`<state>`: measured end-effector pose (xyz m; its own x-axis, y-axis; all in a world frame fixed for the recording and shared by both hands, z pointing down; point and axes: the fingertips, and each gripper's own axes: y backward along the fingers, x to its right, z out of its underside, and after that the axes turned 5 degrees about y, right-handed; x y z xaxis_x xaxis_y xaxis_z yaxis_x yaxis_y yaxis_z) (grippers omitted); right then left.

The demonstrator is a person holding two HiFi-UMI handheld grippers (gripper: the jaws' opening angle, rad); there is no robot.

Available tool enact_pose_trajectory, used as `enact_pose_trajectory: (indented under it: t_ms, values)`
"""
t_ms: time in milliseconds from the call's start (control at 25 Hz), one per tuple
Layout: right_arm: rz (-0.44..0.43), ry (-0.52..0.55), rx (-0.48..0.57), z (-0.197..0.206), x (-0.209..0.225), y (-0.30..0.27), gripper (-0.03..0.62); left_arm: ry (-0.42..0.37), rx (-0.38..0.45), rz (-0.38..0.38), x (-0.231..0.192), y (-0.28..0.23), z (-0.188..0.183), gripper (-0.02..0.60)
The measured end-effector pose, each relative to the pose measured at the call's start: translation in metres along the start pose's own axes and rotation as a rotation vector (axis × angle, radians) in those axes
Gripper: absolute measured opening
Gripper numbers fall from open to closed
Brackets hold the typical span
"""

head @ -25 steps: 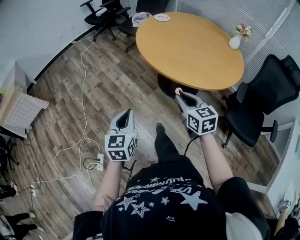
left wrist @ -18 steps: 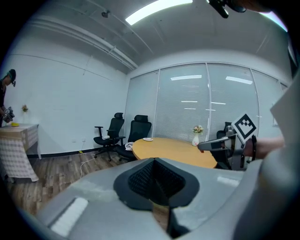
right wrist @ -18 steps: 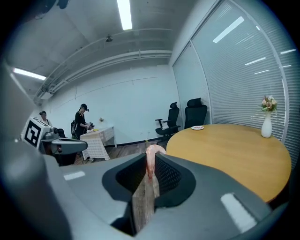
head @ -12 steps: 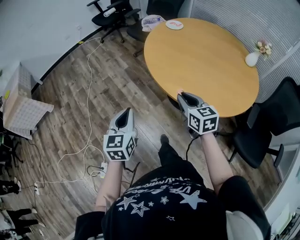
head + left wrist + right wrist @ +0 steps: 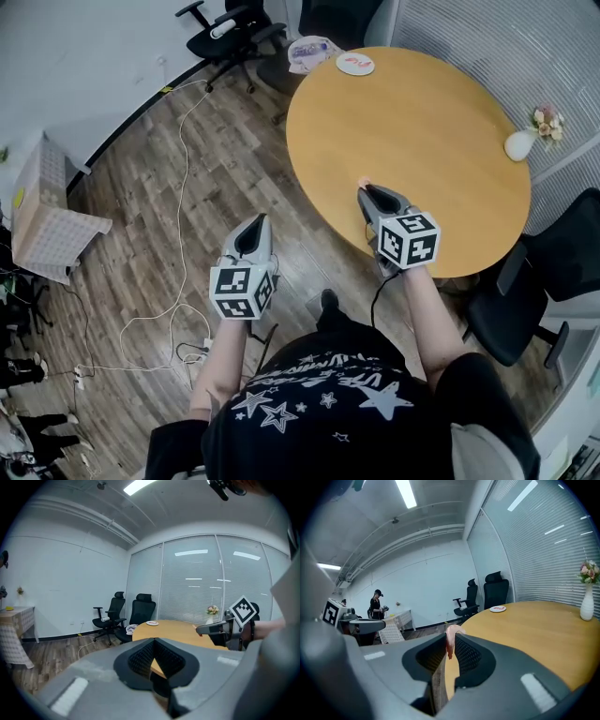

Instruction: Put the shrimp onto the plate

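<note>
A pale pink shrimp (image 5: 450, 645) sticks up between the fingertips of my right gripper (image 5: 451, 635), which is shut on it. In the head view the right gripper (image 5: 367, 192) hangs over the near part of the round wooden table (image 5: 422, 122), the shrimp (image 5: 363, 182) showing at its tip. A small white plate (image 5: 354, 64) with red print lies at the table's far edge, well away from the shrimp. The left gripper (image 5: 251, 234) is shut and holds nothing, out over the wood floor left of the table. From its own view the plate (image 5: 152, 623) lies far ahead.
A white vase of flowers (image 5: 520, 142) stands at the table's right edge. Black office chairs (image 5: 228, 30) stand beyond the table and another (image 5: 544, 291) at its right. White cables (image 5: 178, 216) trail over the floor. A cloth-covered table (image 5: 42, 220) is at the left. A person (image 5: 376, 605) stands far off.
The view has closed in on the table. My right gripper with the shrimp has gone from just short of the near edge to over the tabletop. The left gripper keeps its place.
</note>
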<state>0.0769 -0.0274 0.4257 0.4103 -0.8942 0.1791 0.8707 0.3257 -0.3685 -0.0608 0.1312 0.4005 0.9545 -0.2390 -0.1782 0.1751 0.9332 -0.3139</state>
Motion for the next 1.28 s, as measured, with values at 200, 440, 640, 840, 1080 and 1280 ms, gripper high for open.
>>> enact_pose_trajectory:
  t_ms: [200, 440, 640, 840, 1080, 1280]
  values:
    - [-0.026, 0.018, 0.012, -0.02, 0.021, -0.022, 0.06, -0.017, -0.002, -0.002, -0.001, -0.033, -0.014, 0.002]
    - [-0.026, -0.006, 0.043, -0.034, 0.043, -0.034, 0.06, -0.032, 0.014, 0.004, 0.0, -0.059, -0.027, 0.002]
    - [-0.005, -0.006, 0.035, -0.036, 0.06, -0.039, 0.06, -0.029, 0.017, 0.009, -0.003, -0.077, -0.035, 0.002]
    - [0.031, -0.013, 0.032, -0.044, 0.073, -0.053, 0.058, -0.027, 0.008, 0.049, -0.016, -0.107, -0.039, 0.002]
    - [0.129, -0.045, 0.014, -0.045, 0.11, -0.068, 0.058, -0.029, -0.006, 0.139, -0.024, -0.17, -0.054, 0.002]
    - [0.189, -0.073, 0.008, -0.058, 0.139, -0.099, 0.059, -0.038, -0.03, 0.202, -0.043, -0.232, -0.072, 0.002]
